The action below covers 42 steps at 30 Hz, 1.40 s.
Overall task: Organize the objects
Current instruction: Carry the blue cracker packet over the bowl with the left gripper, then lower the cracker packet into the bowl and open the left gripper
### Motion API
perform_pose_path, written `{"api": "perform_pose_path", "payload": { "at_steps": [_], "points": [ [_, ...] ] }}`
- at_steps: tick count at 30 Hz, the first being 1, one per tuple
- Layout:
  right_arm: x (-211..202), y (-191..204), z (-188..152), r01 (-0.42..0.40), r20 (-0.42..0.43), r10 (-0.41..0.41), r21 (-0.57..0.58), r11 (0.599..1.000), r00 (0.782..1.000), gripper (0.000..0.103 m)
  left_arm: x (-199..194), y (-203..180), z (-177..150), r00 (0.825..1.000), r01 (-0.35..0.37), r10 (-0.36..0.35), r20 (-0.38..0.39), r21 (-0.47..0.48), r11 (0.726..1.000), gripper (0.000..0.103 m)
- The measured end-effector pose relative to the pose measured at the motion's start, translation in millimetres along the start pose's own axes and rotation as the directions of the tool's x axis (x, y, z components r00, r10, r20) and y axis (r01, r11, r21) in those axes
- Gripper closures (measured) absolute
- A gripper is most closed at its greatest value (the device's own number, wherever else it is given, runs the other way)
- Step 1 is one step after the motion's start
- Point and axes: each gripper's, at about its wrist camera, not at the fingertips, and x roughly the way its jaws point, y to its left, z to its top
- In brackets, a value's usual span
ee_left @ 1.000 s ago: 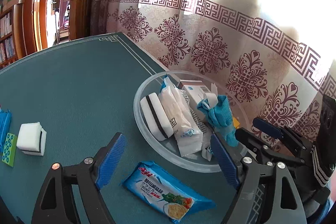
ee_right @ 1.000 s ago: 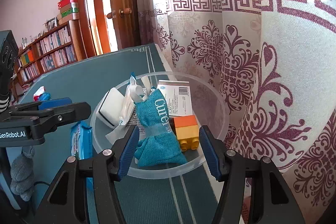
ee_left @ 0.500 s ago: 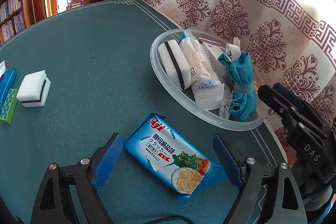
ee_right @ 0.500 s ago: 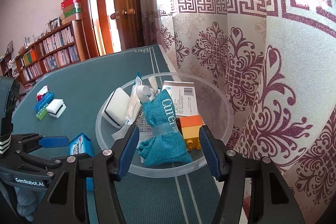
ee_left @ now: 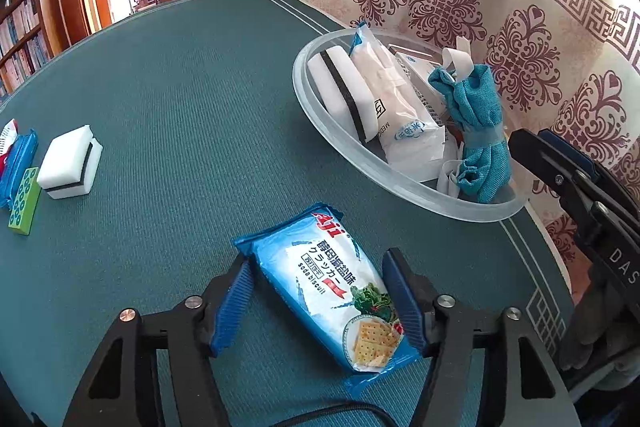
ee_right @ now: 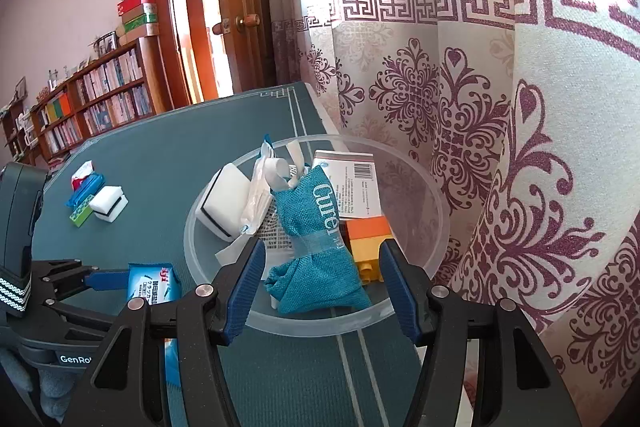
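Observation:
A blue cracker packet (ee_left: 328, 287) (ee_right: 154, 287) lies on the green table. My left gripper (ee_left: 318, 263) points down over it. Its jaws are closing, with the packet between them and both blue pads against its long edges. The clear plastic bowl (ee_left: 400, 183) (ee_right: 436, 195) holds a white sponge (ee_left: 340, 87), a white packet (ee_left: 396, 99), a teal cloth (ee_right: 316, 227), a box (ee_right: 352, 187) and an orange and yellow brick (ee_right: 368, 243). My right gripper (ee_right: 320, 287) hangs open at the bowl's near rim with nothing between its fingers.
A second white sponge (ee_left: 70, 163), a green brick (ee_left: 24, 203) and a blue packet (ee_left: 18, 163) lie at the table's left. A patterned curtain (ee_right: 520, 147) hangs right behind the bowl. The table edge runs along the right, and a door and bookshelves stand beyond.
My left gripper tipped down and sank over the cracker packet, and its jaws narrowed from wide open until they meet the packet's sides. The right gripper stayed still.

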Motion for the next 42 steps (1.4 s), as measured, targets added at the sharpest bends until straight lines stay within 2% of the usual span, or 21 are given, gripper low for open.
{"api": "perform_pose_path", "payload": {
  "at_steps": [1,3,5,6,15,20,23,28,31,36,42],
  "points": [
    [0.0,0.0,0.0,0.000,0.000,0.000,0.000,1.000,1.000,0.042,-0.7,0.3,-0.4,1.000,0.006,-0.006,-0.001,-0.001,1.000,0.046],
    [0.0,0.0,0.0,0.000,-0.001,0.000,0.001,1.000,1.000,0.042,-2.7,1.6,0.3,1.000,0.020,-0.019,0.005,-0.012,1.000,0.054],
    [-0.4,0.3,0.3,0.000,0.001,0.000,0.002,1.000,1.000,0.042,-7.0,4.5,2.4,0.999,0.036,-0.035,0.017,-0.029,0.999,0.055],
    [-0.7,0.6,0.5,0.000,0.002,0.000,0.003,1.000,1.000,0.042,-9.8,5.5,4.2,0.999,0.043,-0.042,0.029,-0.035,0.998,0.059],
    [-3.0,-0.8,2.8,-0.004,0.011,0.004,0.012,1.000,1.000,0.042,-39.3,0.7,26.9,0.990,0.082,-0.079,0.120,-0.020,0.996,0.064],
    [-3.4,-2.3,3.7,-0.004,0.018,0.004,0.015,1.000,1.000,0.042,-47.3,-5.9,46.9,0.979,0.151,-0.146,0.142,-0.025,0.988,0.065],
    [-4.2,-4.6,4.1,-0.004,0.023,0.003,0.021,1.000,1.000,0.042,-54.5,-12.3,56.5,0.973,0.162,-0.158,0.168,-0.008,0.987,0.065],
    [-4.3,-5.8,3.7,-0.005,0.024,0.004,0.026,1.000,1.000,0.042,-60.5,-23.0,73.6,0.956,0.224,-0.222,0.190,0.010,0.975,0.065],
    [-4.3,-7.1,3.9,-0.003,0.029,0.003,0.028,1.000,1.000,0.042,-54.1,-28.3,83.2,0.950,0.240,-0.237,0.201,0.012,0.971,0.065],
    [-2.9,-8.1,3.0,-0.003,0.026,0.002,0.032,0.999,1.000,0.042,-27.3,-26.4,89.7,0.944,0.291,-0.284,0.167,-0.017,0.957,0.065],
    [-2.7,-8.3,2.3,-0.001,0.026,0.000,0.033,0.999,1.000,0.042,3.3,-25.0,85.8,0.953,0.280,-0.276,0.123,-0.020,0.960,0.066]
  ]
}}
